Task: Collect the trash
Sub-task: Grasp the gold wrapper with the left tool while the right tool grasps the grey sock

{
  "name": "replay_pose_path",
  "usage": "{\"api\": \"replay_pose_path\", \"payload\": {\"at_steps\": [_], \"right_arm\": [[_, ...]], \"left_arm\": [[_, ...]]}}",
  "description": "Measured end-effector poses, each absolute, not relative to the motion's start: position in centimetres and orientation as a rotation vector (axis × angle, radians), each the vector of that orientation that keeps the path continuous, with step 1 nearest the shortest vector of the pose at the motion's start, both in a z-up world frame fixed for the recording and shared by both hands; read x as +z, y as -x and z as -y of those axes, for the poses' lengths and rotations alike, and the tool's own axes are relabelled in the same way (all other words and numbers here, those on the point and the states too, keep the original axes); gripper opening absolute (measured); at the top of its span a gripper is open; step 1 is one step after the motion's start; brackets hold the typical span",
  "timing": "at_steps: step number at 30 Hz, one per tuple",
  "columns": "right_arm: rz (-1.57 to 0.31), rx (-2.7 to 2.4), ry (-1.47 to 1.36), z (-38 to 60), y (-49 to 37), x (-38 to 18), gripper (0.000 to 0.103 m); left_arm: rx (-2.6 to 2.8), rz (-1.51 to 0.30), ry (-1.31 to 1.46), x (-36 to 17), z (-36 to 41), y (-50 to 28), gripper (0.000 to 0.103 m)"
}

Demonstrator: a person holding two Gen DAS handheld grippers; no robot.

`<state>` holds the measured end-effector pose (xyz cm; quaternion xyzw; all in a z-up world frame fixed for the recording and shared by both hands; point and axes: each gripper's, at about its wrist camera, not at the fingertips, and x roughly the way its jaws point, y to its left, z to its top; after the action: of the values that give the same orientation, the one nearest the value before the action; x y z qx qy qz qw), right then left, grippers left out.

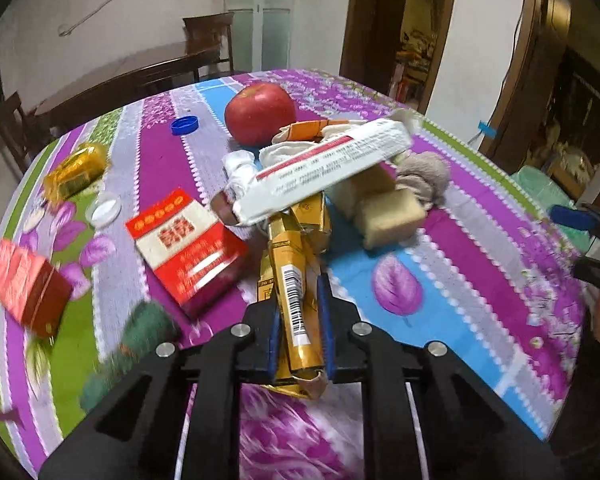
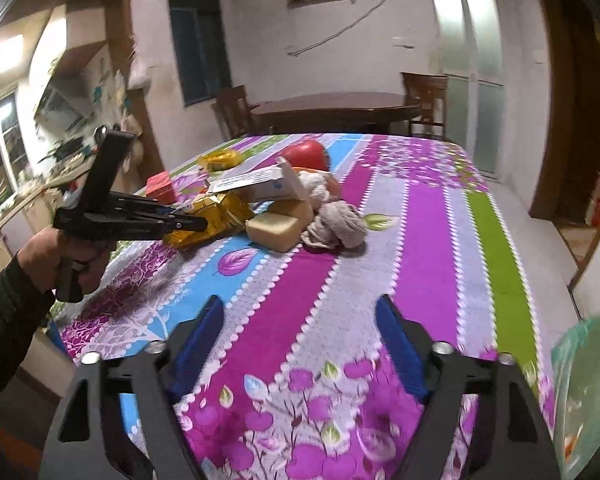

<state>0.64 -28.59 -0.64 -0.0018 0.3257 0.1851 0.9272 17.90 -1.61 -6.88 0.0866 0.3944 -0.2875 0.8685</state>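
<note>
My left gripper (image 1: 301, 316) is shut on a crumpled gold packet (image 1: 296, 276), held just above the flowered tablecloth (image 1: 480, 264); it also shows in the right wrist view (image 2: 188, 222) with the gold packet (image 2: 216, 216). A white toothpaste box (image 1: 328, 168) rests on the packet's far end and on a pale sponge (image 1: 388, 208). A red and white carton (image 1: 188, 240) lies to the left. My right gripper (image 2: 300, 344) is open and empty over the tablecloth (image 2: 340, 264).
A red apple (image 1: 260, 112), blue bottle cap (image 1: 185, 125), white lid (image 1: 105, 208), gold wrapper (image 1: 76, 172), red box (image 1: 24, 284), and beige cloth ball (image 1: 424, 176) lie on the table. A green plastic bag (image 2: 584, 384) hangs at the right edge. Dark table and chairs (image 2: 332, 112) stand behind.
</note>
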Motion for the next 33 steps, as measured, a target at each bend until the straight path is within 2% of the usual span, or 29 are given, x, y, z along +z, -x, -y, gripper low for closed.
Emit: {"api": "replay_pose_path", "payload": {"at_steps": [2,3,6,7,8,10,16,18,19,22,33], "right_arm": [[-0.691,0.397,0.029,28.0,-2.4,-0.7,0.050],[-0.700,0.405,0.034,27.8,-3.2,-0.7,0.048],[-0.721,0.394,0.083,27.1,-7.0,-1.1,0.048],[-0.723,0.384,0.094,27.1,-8.0,-1.2,0.050],[-0.737,0.378,0.097,27.2,-9.2,-1.3,0.057],[-0.766,0.343,0.102,27.4,-11.8,-1.9,0.061],[-0.866,0.352,0.008,27.7,-17.1,-3.6,0.062],[-0.885,0.346,0.017,27.4,-18.0,-4.2,0.058],[-0.885,0.344,0.013,27.3,-18.0,-4.4,0.045],[-0.851,0.312,0.019,26.9,-16.9,-4.2,0.039],[-0.524,0.174,0.017,24.4,-4.7,0.4,0.038]], "left_arm": [[-0.593,-0.813,-0.133,-6.6,1.0,-16.9,0.012],[-0.586,-0.804,-0.114,-6.5,0.7,-16.3,0.012],[-0.585,-0.792,-0.065,-6.4,0.0,-15.1,0.012],[-0.582,-0.791,-0.057,-6.4,0.0,-15.0,0.012],[-0.578,-0.793,-0.050,-6.5,-0.1,-14.9,0.012],[-0.574,-0.801,-0.041,-6.8,-0.3,-15.1,0.012],[-0.593,-0.815,-0.030,-7.2,0.1,-14.8,0.011],[-0.589,-0.817,-0.026,-7.3,0.2,-14.8,0.011],[-0.587,-0.815,-0.023,-7.3,0.1,-14.8,0.011],[-0.570,-0.801,-0.010,-7.2,0.0,-14.6,0.009],[-0.455,-0.558,-0.011,-4.1,-0.2,-9.3,0.009]]}}
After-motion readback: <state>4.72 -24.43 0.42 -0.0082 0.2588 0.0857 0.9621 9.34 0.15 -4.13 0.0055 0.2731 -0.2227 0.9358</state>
